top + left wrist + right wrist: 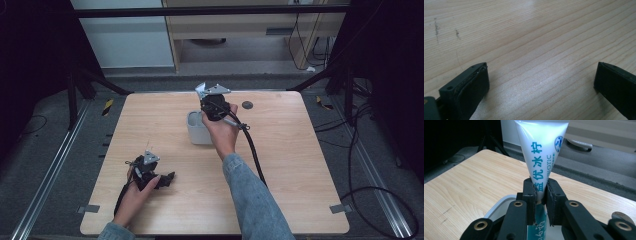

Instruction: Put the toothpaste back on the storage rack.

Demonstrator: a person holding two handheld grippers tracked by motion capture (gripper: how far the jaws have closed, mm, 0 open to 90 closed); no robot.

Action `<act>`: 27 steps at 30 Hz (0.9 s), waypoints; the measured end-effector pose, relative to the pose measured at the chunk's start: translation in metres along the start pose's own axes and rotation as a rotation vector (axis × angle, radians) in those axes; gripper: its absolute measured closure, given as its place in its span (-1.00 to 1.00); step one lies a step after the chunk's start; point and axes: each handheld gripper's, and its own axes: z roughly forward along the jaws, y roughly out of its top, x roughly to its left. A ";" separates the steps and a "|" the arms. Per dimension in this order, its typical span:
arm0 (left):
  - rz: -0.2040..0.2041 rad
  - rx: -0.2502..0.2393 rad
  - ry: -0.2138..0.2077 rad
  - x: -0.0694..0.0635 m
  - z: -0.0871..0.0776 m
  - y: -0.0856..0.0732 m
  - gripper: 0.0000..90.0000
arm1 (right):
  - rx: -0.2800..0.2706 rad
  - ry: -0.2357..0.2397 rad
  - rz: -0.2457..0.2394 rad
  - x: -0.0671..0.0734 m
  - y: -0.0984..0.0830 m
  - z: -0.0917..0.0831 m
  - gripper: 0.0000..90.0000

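The right gripper pinched a tube upright, wide end up, over the cup. The left gripper gaped wide, holding nothing

A light wooden table stands on grey flooring, with a small dark round disc near its far edge. Metal rails run along both sides. Black cables lie at the right, and what may be yellow-black tape at the left.
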 end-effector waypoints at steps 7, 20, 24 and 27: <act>-0.002 0.000 0.000 0.000 0.000 0.000 -1.00 | 0.013 -0.001 0.001 -0.002 -0.005 0.001 0.76; -0.003 0.000 -0.001 0.000 0.000 0.000 -1.00 | 0.026 -0.001 -0.001 -0.003 -0.010 0.002 0.76; -0.003 0.000 -0.001 0.000 0.000 0.000 -1.00 | 0.035 0.002 -0.003 -0.002 -0.012 0.002 0.76; -0.003 0.000 -0.001 0.000 0.000 0.000 -1.00 | 0.042 0.004 -0.012 0.000 -0.015 0.004 0.76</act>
